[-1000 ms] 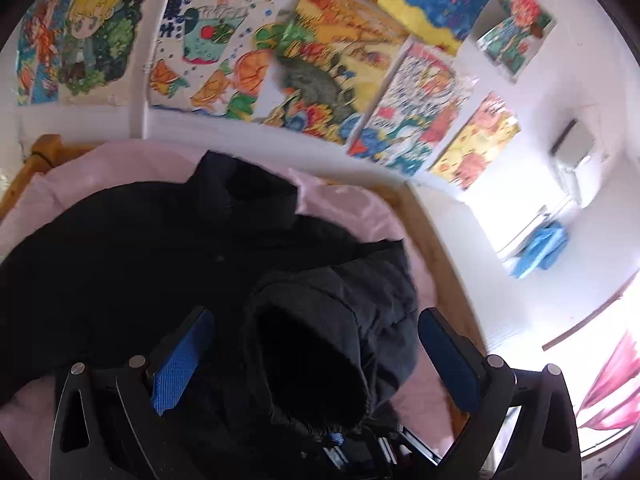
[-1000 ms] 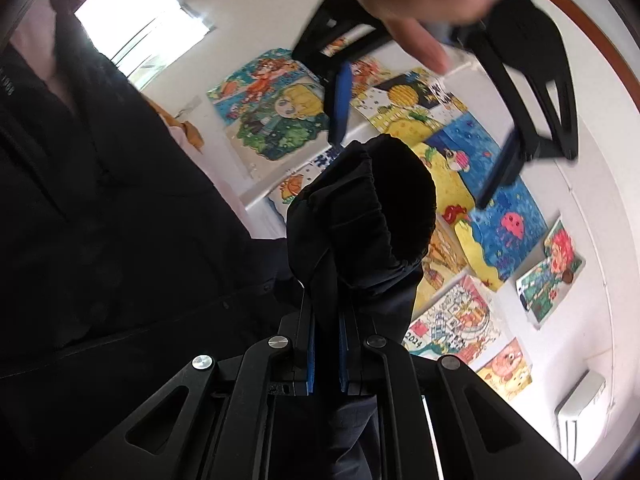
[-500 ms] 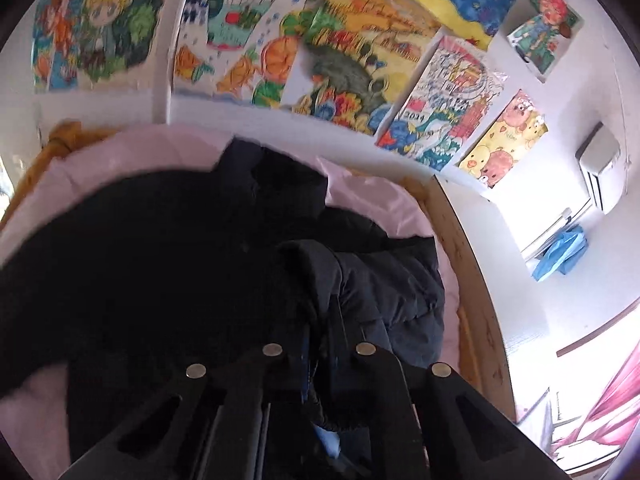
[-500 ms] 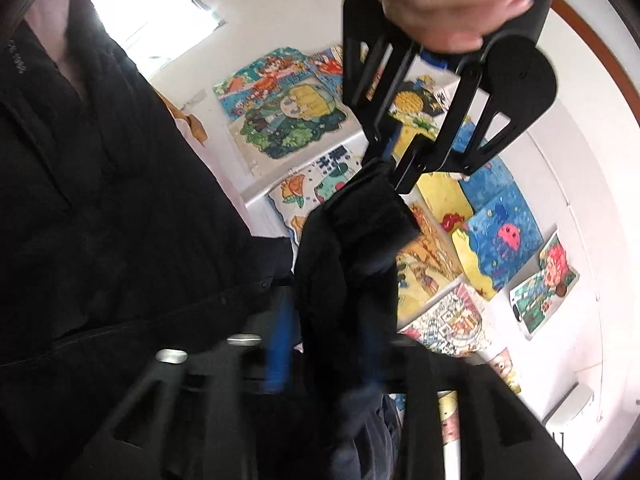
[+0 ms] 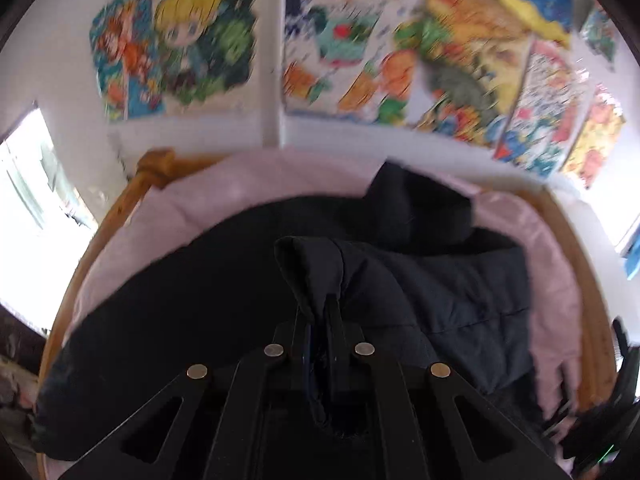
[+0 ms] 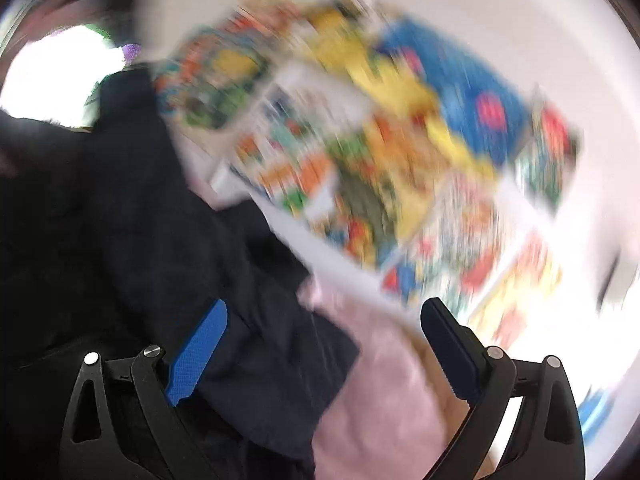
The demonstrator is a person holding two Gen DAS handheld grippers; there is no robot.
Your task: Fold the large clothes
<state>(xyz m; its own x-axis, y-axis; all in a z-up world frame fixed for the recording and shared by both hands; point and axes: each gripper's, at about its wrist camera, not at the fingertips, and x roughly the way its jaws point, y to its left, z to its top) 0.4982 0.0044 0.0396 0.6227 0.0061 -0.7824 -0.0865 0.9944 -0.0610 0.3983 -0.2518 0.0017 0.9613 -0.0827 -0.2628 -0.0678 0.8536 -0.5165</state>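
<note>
A large black padded jacket lies spread over a pink sheet on a bed. One sleeve is folded across the body, and my left gripper is shut on the sleeve's cuff, holding it low over the jacket. The right wrist view is blurred by motion. There my right gripper has its jaws opening wide, blue pads far apart. Only jacket fabric and the pink sheet lie behind the gap, and nothing is pressed between the pads.
A wooden bed frame rings the mattress. Colourful drawings cover the white wall behind the bed. A bright window is at the left. A dark blurred shape sits at the right edge of the left wrist view.
My left gripper closed on the sleeve cuff and carried it down over the jacket. My right gripper let go of the cuff, opened wide and swung away.
</note>
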